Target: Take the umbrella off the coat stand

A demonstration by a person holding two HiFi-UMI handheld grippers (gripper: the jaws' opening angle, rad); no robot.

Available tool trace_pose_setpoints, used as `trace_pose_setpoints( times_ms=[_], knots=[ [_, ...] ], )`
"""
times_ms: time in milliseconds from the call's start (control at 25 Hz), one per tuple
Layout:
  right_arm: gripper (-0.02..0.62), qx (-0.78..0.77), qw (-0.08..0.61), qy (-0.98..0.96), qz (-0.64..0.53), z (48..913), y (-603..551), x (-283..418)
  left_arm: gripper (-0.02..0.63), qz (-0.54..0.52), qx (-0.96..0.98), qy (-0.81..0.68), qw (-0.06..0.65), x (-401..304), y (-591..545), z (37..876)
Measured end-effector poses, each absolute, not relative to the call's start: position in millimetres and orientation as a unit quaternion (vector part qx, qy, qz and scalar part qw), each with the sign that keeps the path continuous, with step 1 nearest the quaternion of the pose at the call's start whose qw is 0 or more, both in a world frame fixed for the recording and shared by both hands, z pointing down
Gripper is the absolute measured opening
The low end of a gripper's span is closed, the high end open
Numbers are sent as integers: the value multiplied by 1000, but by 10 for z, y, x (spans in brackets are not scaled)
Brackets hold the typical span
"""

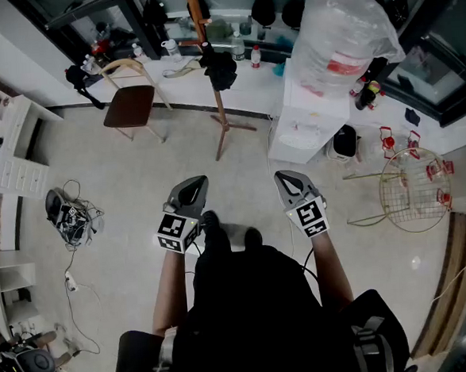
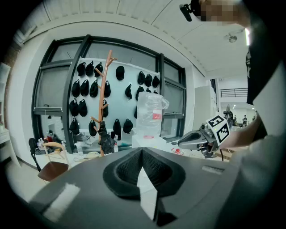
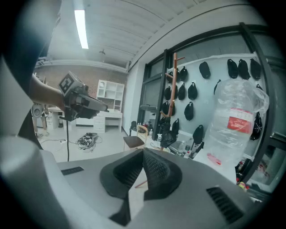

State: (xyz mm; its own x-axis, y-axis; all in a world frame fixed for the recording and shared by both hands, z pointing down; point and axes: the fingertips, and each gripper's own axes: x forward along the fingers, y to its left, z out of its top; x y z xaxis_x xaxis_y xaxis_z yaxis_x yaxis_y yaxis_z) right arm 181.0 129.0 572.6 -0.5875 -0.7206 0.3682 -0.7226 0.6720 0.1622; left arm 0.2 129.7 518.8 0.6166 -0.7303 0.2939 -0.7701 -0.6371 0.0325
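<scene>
Both tongs clenched w/ nothing in them: left tongs & right tongs side by side in front of the person, over the floor. Umbrella, a dark bundle, hangs on the coat stand, well apart from both, near a chair.

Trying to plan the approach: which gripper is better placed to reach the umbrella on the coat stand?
Left, probably. Both are shut and far off, but the left gripper lines up closer with the umbrella on the coat stand; the white water dispenser stands ahead of the right gripper.
</scene>
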Motion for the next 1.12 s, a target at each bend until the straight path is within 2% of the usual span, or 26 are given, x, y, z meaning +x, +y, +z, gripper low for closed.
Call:
trace_pose_setpoints(
  times_ms=[1120],
  knots=[
    [3,393,196,-898,1,5711,1533,1704,-2,123,891,-427,89,-85,1525,5269]
  ],
)
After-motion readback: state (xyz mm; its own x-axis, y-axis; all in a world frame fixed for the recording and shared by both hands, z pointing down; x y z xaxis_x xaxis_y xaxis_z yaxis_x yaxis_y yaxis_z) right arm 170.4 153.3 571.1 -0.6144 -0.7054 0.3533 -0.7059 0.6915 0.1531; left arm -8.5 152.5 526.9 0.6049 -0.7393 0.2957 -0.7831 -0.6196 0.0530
